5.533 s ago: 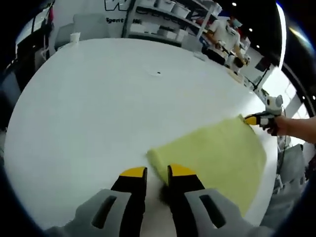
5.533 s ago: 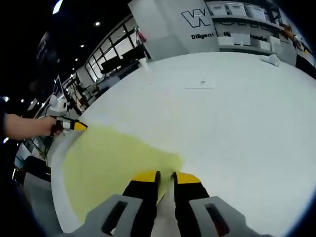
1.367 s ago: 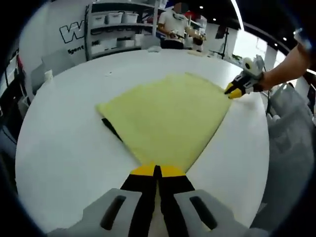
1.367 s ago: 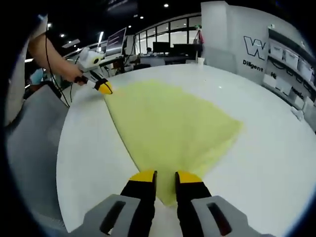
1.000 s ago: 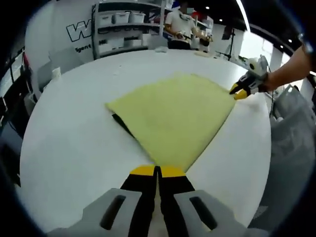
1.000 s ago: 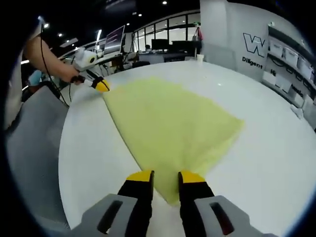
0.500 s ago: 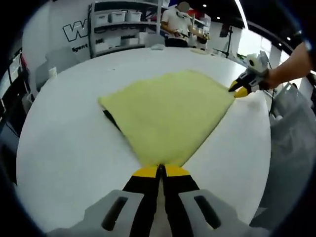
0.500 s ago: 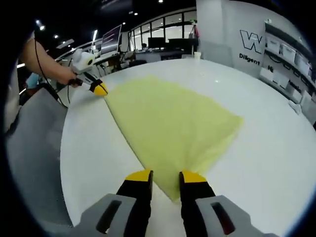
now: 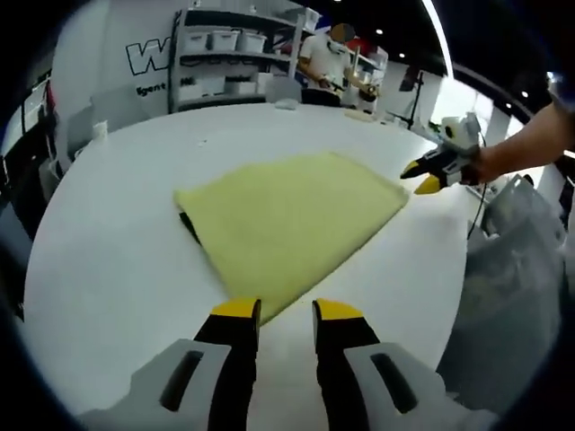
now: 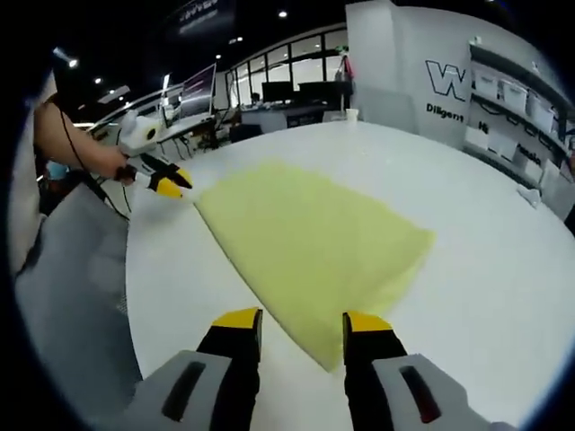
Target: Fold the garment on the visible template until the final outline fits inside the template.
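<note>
White table (image 9: 108,260): yellow garment (image 9: 283,220) flat, tongs apart.

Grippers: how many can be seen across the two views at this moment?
2. The left gripper sits at the cloth's near corner, jaws apart, and shows again at the right gripper view's left edge. The right gripper sits at another corner, jaws apart.
</note>
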Demonstrator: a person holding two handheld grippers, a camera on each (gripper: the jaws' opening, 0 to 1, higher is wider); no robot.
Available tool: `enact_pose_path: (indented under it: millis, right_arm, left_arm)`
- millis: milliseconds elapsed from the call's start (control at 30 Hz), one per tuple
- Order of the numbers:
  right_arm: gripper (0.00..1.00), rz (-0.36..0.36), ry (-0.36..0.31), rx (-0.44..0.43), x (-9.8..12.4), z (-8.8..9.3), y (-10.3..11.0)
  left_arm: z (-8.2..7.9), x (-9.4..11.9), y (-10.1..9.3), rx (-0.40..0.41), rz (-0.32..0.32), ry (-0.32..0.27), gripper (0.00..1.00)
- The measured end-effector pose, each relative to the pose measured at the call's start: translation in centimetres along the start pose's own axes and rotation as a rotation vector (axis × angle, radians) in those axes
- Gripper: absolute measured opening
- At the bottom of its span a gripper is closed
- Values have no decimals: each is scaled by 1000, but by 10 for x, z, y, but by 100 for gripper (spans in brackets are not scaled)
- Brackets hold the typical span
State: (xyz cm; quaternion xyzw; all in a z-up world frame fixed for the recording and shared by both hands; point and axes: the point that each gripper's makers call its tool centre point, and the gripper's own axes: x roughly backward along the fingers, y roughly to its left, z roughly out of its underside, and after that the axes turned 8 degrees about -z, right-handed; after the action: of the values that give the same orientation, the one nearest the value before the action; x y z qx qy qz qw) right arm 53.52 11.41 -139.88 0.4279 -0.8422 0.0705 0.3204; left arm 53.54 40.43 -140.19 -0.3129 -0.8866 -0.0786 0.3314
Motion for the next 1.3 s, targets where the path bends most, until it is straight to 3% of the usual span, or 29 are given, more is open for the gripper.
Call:
enact_pose_path:
  millis: [167,267,433,633,967,1100,1300]
  right_arm:
    - [40,10,-22,-23,4,-1,13]
    - [48,25,-69,-72,8,-8,23]
    - [59,47,-106,-77,20,-15,44]
    - [69,82,-152,-98,33,-19,64]
    - [81,85,-209,-118,46,-28,100]
    - [85,88,-226,-131,46,-31,116]
    - [88,133,-270,-146,53,-44,117]
  left_arm:
    - [3,18,-9,36,6,-20,38]
    - [1,28,-21,94,31,-52,48]
    - [1,42,-37,95,36,-84,67]
    - [-35,65,-41,205,46,-234,83]
    - [-51,108,-45,200,20,-301,91]
    - [-46,117,-49,172,2,-307,94]
    - [-45,122,-45,190,-16,-324,95]
